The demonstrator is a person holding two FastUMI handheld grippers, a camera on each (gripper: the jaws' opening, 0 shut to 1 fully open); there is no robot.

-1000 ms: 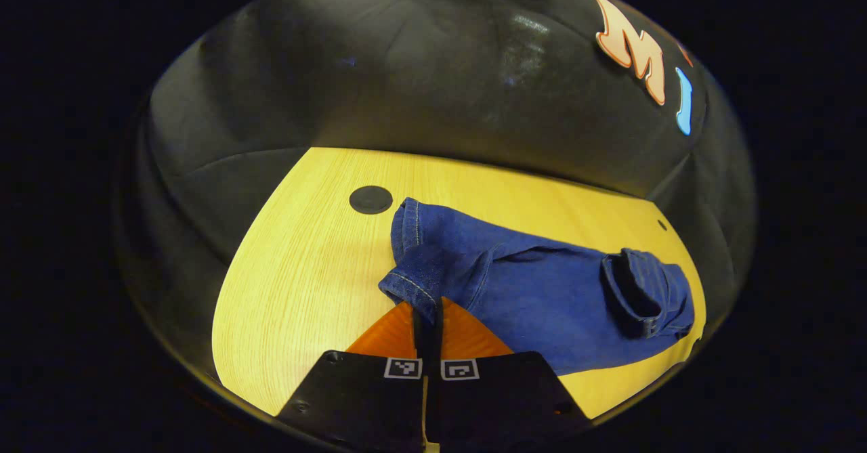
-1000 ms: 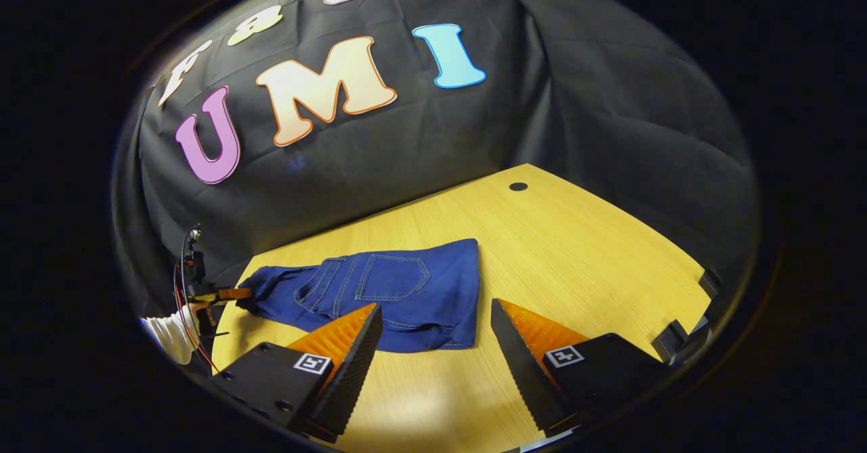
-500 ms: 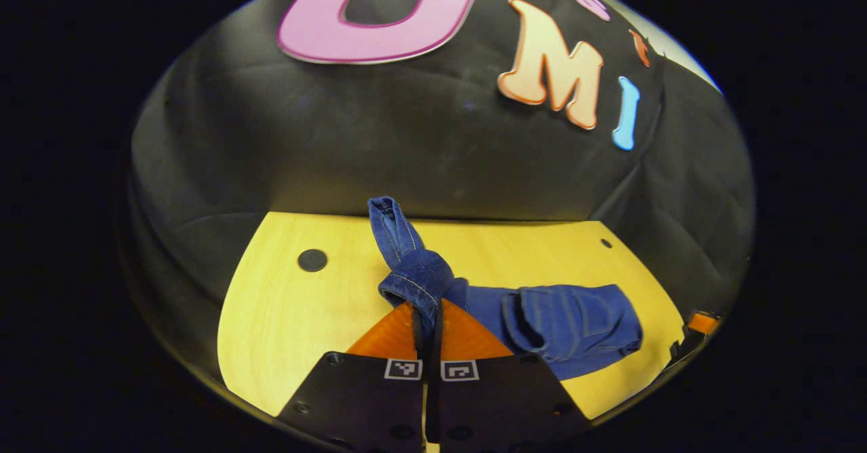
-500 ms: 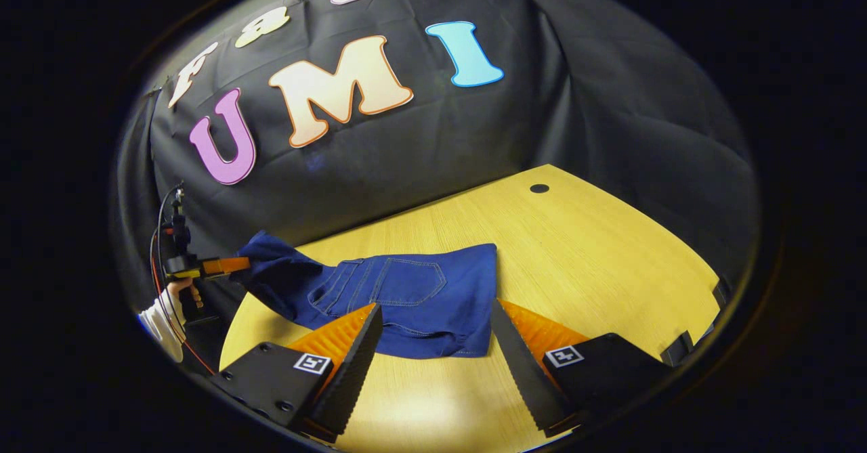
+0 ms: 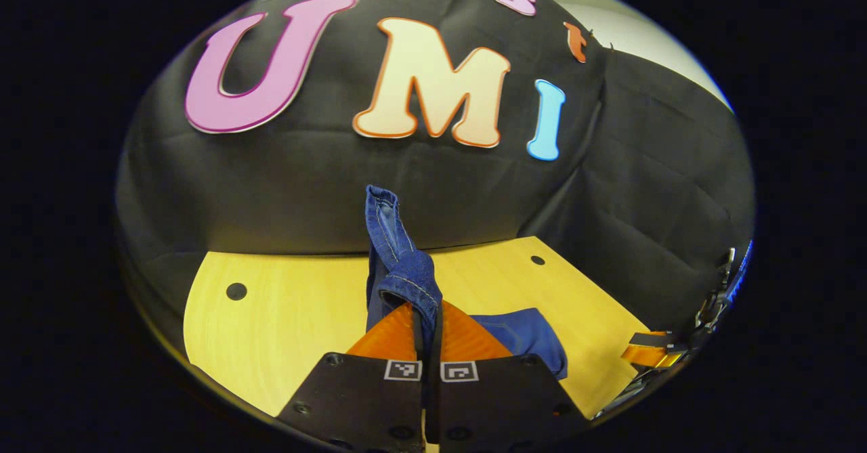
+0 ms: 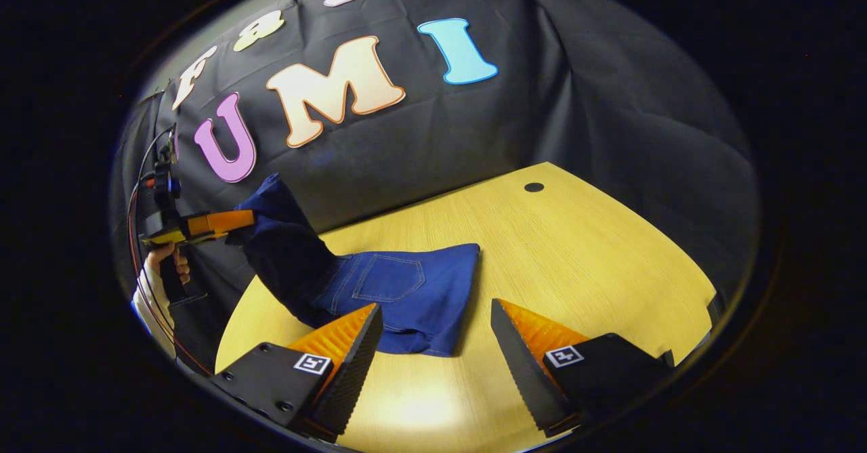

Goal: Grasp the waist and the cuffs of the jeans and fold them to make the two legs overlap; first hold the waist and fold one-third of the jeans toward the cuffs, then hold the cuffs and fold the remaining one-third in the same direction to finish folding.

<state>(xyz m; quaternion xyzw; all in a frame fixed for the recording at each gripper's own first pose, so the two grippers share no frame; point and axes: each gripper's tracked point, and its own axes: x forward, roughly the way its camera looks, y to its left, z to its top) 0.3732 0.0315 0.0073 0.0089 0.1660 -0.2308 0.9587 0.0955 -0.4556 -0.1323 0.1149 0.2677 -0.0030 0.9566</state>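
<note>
Cuffs (image 5: 396, 263) higher in left hand-held gripper (image 5: 428, 317)

Jeans cuffs (image 5: 399, 270) now higher off table (image 5: 284, 311)

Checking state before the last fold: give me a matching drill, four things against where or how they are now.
Things:
1. left claw
2. right claw
3. cuff end of the jeans
4. waist end of the jeans

States:
A. lying flat on the table
B. open, holding nothing
C. lifted off the table
D. shut on denim

Pairs: 1-D, 2-B, 3-C, 4-A
</note>
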